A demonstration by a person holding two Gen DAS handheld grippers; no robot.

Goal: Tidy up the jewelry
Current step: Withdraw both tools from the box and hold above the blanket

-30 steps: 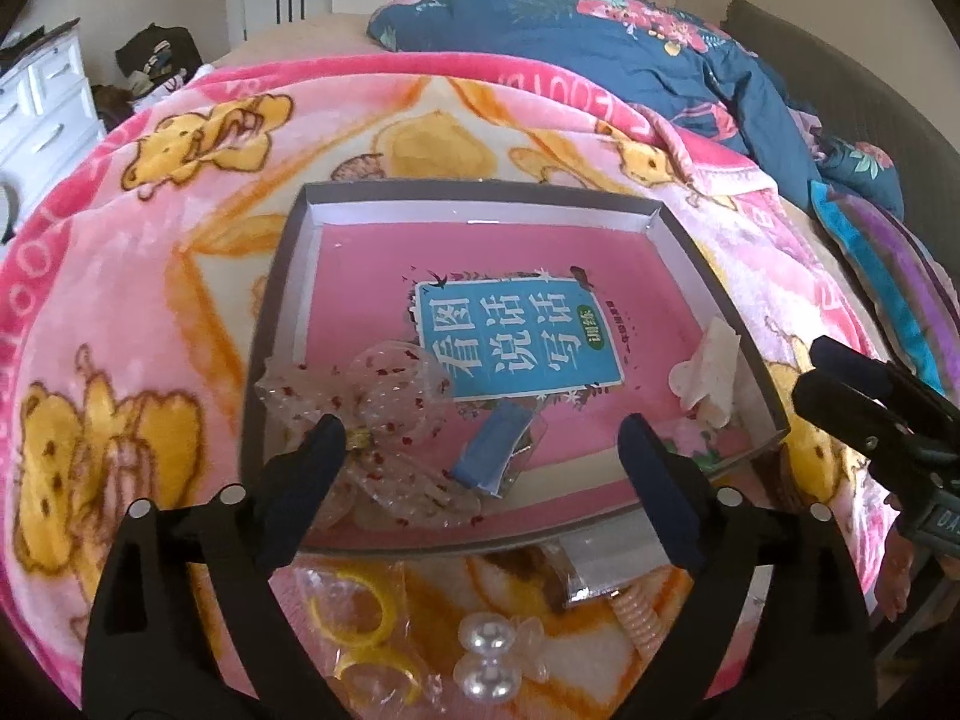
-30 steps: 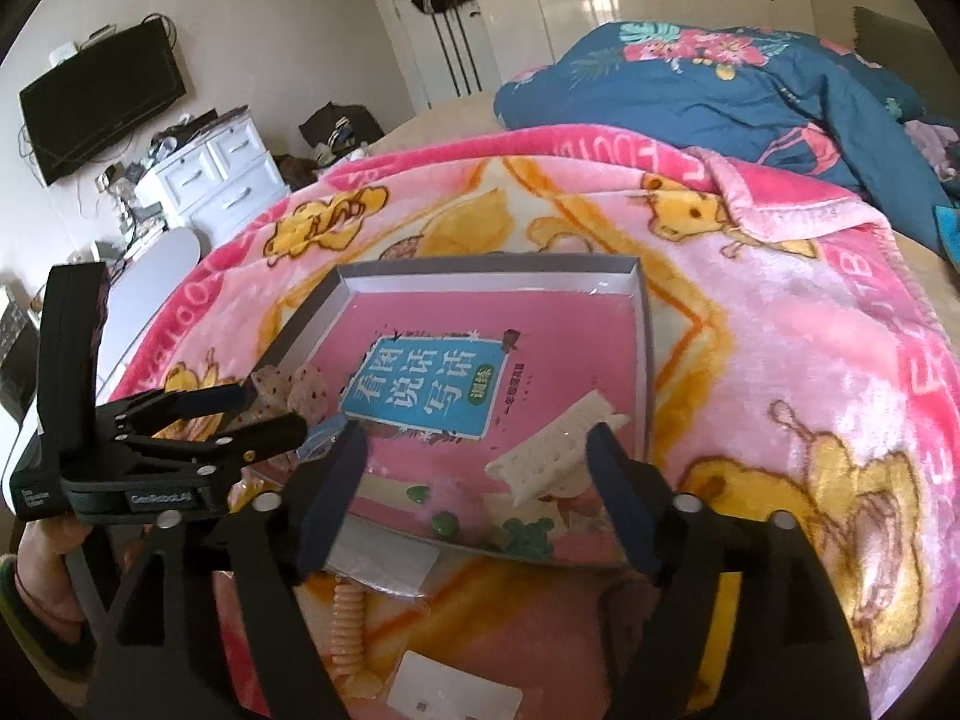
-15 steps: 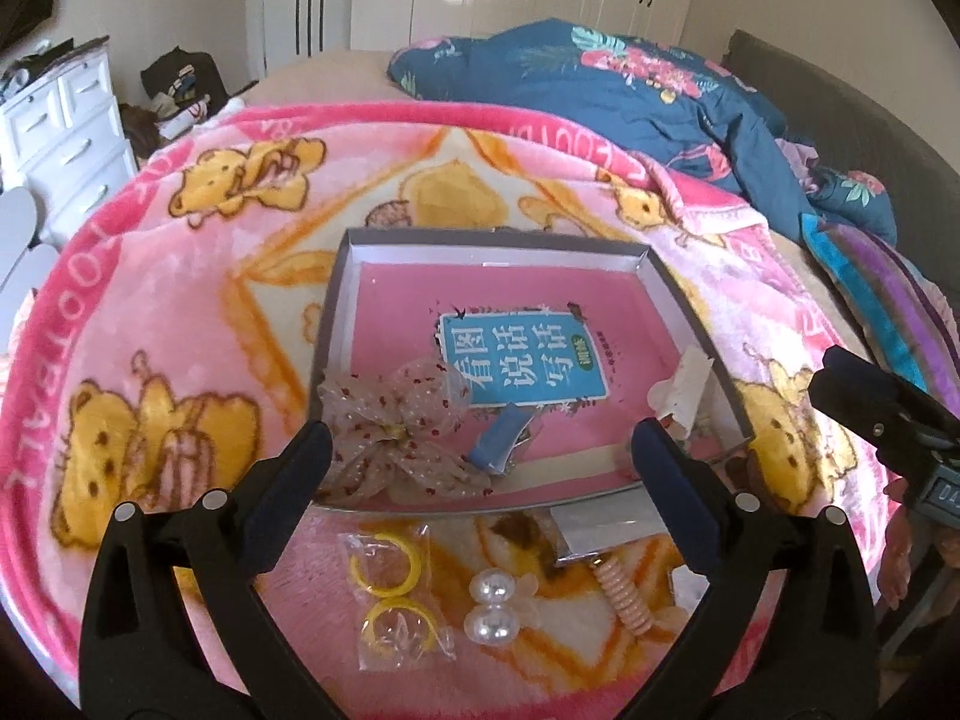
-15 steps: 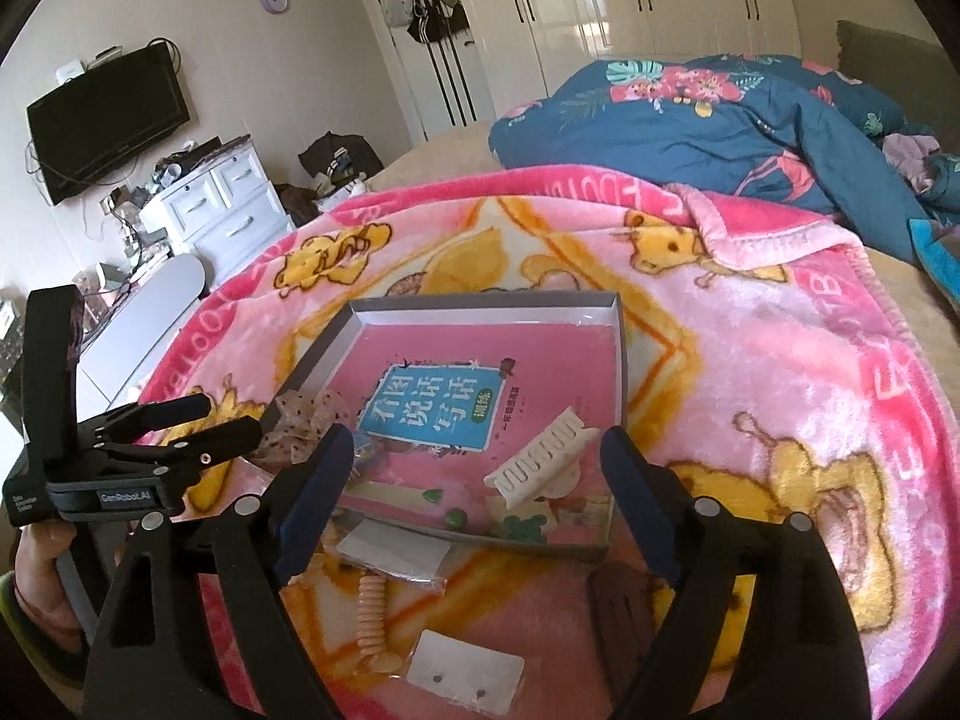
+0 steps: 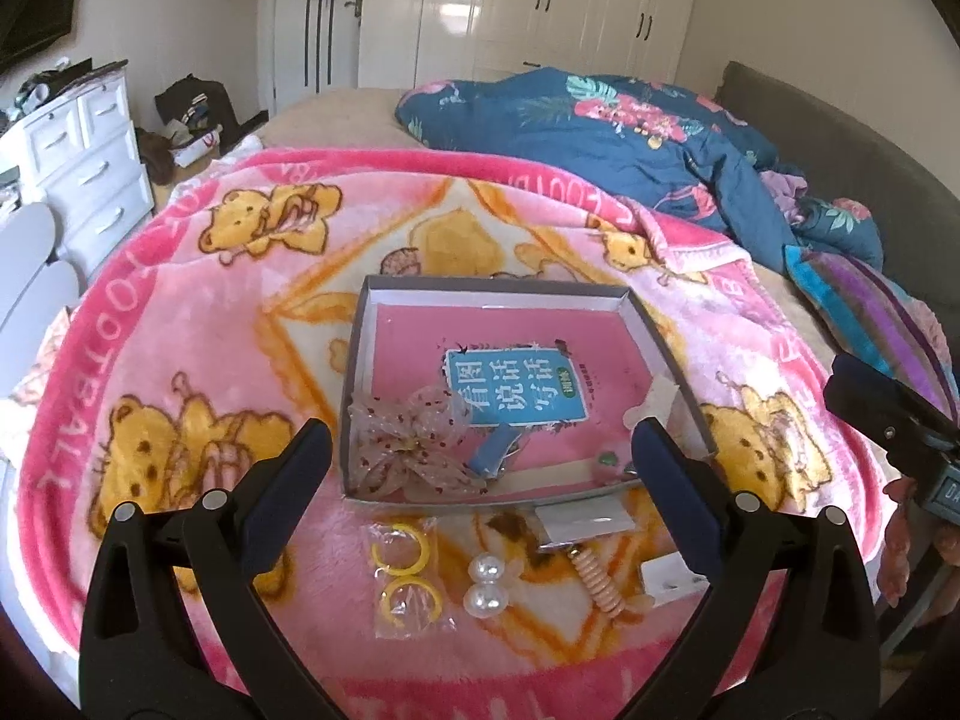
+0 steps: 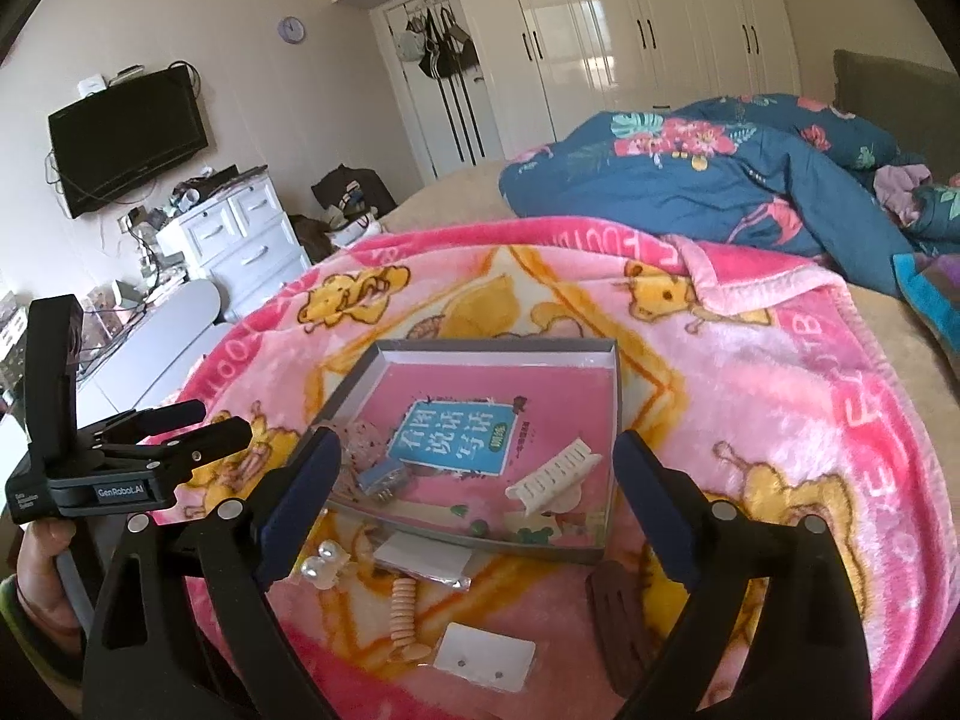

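Left wrist view: left gripper (image 5: 480, 474) spread wide, empty, hovering above blanket's (image 5: 180, 312) near edge; tray (image 5: 354, 396) ahead, bow (image 5: 408, 444) in near-left corner; 2 yellow rings (image 5: 405, 576), pearls (image 5: 487, 585) outside, probably awaiting sorting.

Right wrist view: right gripper (image 6: 477, 498) equally wide, empty; white comb (image 6: 552, 477) near tray's right edge; earring card (image 6: 485, 657), brown clip (image 6: 618, 612) outside.

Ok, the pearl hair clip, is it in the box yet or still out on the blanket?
Out. The pearl hair clip lies on the pink blanket, in front of the box's near wall, beside the bagged yellow hoops.
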